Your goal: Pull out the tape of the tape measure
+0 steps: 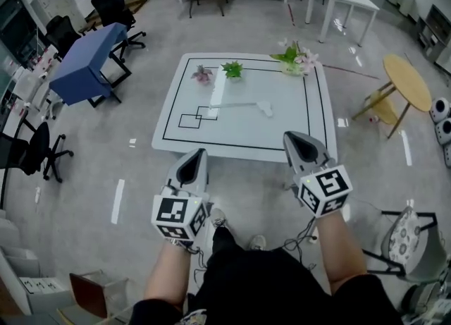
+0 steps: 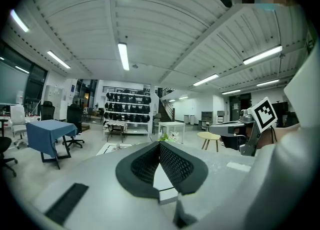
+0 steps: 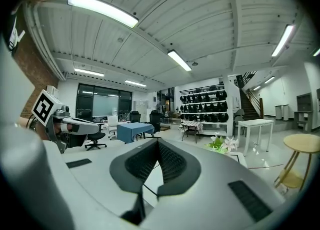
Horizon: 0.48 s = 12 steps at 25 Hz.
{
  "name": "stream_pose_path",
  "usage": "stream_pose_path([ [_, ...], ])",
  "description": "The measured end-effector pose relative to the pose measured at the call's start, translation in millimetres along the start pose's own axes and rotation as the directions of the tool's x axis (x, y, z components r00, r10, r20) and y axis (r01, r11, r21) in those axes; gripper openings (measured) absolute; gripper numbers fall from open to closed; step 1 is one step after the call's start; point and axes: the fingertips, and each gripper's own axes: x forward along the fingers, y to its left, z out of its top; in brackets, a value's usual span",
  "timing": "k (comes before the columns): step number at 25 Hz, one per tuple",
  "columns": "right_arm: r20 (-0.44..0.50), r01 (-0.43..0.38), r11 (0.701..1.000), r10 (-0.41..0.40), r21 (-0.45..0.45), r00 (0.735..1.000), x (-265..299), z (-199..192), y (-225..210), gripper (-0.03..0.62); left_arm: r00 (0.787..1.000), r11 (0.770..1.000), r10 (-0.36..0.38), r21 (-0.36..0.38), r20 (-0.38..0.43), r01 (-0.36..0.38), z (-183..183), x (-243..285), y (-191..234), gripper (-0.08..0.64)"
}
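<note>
**Q:** Tape measure (image 1: 265, 108): where is it, and what are my fingers doing?

**A:** My left gripper (image 1: 199, 153) and right gripper (image 1: 290, 136) are both clenched on nothing, at 6 o'clock off the table (image 1: 239, 144). It lies just 3 o'clock of centre, with a pale strip (image 1: 232, 106), likely tape, running toward 9.

**Q:** Handling?

**A:** My judgement: light hard case that may skid, thin springy blade. Pin the case and pinch the strip's free end.

**Q:** Views?

**A:** Only the head view shows it. My gripper views look level, at far shelving (image 2: 127, 114).
</note>
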Motion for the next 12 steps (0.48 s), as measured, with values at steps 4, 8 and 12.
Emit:
stream_pose_path([
  [4,0.008,-0.011,1.000,0.011,0.006,1.000,-10,0,3,-0.003,1.000,1.000,0.013,-0.011,0.012,-0.013,4,-11,-8,0.003],
  [8,0.018,-0.015,1.000,0.015,0.005,1.000,-14,1,3,-0.003,1.000,1.000,0.015,-0.023,0.024,-0.015,7,-14,-10,0.003],
  [12,0.024,-0.014,1.000,0.013,0.009,1.000,-16,1,2,-0.003,1.000,1.000,0.007,-0.015,0.024,-0.007,8,-15,-13,0.003],
])
